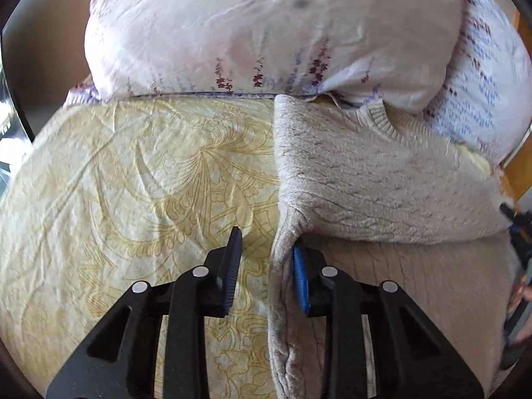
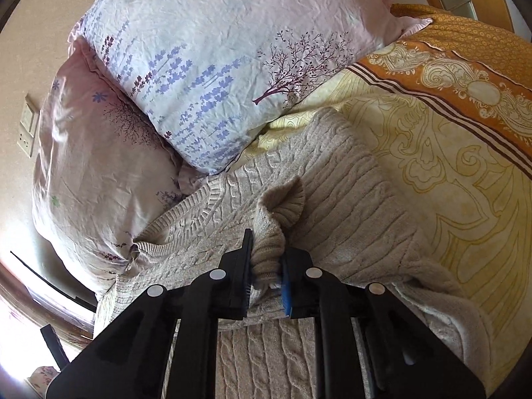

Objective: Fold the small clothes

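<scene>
right hand-held gripper (image 2: 266,266) clamps the beige sweater's (image 2: 349,206) sleeve cuff (image 2: 282,206).

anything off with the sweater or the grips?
Nothing damaged. The right gripper pinches a bunched sleeve cuff of the sweater; the left gripper is open, with one finger tucked under the sweater's edge.

The sweater (image 1: 382,179) hides the left gripper's right fingertip (image 1: 299,252); the pillow (image 1: 266,33) covers its collar edge and is cropped above.
</scene>
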`<state>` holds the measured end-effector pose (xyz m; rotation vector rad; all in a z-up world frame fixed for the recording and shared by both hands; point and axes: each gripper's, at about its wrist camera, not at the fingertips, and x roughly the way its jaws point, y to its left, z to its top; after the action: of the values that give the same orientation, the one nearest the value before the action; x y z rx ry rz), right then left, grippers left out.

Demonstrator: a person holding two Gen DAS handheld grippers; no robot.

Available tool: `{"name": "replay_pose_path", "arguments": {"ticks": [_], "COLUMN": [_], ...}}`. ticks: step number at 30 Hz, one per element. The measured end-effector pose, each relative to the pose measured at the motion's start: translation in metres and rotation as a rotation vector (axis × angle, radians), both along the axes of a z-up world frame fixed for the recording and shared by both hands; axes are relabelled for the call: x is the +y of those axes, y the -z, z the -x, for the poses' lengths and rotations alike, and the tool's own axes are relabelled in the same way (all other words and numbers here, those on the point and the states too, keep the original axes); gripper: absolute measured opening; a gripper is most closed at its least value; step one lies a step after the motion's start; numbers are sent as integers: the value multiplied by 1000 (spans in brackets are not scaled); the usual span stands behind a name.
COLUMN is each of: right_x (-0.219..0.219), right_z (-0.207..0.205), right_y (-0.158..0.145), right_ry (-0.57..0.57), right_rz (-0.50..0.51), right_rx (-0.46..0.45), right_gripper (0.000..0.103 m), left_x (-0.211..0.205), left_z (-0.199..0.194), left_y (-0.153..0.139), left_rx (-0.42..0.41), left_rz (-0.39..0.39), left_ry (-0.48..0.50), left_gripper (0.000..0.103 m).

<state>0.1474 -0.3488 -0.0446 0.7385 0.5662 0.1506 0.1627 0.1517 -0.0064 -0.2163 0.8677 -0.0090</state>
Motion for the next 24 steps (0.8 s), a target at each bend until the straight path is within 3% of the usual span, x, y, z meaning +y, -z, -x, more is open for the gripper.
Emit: {"name": "replay_pose_path", "arguments": {"ticks": [5,11,13,14,15,16,17,18,19,24], "right_x": [8,10,12,10,7,2,-5,-12,-19,-59], "right_z": [-1,-11,-6,-1,5,13,22,32,43,93], "right_y": [-5,3,-1,-3,-6,-9,-12,-14,-16,-13], "right_ry": [-47,-32,-32,-28,-17,-6,0,2,0,-57], "right_rz": [31,77,121,127,135,146,152,149,144,128], "right_rx": [-33,94,113,115,112,107,93,75,53,13], "right_gripper": [15,14,18,25,29,38,52,60,71,75], "left_x": [37,51,51,50,50,50,51,53,55,65], "left_z": [9,13,15,17,20,25,31,38,44,79], "left_y": [10,17,16,14,13,11,9,6,4,9], "left_rx": [-23,7,16,14,11,6,-2,-6,-6,3], "left_rz": [325,505,500,486,474,465,456,443,429,481], "left_ry": [-101,-154,-132,-117,-103,-93,-91,-86,-80,28], "left_gripper": [27,27,28,30,36,41,54,67,70,70]}}
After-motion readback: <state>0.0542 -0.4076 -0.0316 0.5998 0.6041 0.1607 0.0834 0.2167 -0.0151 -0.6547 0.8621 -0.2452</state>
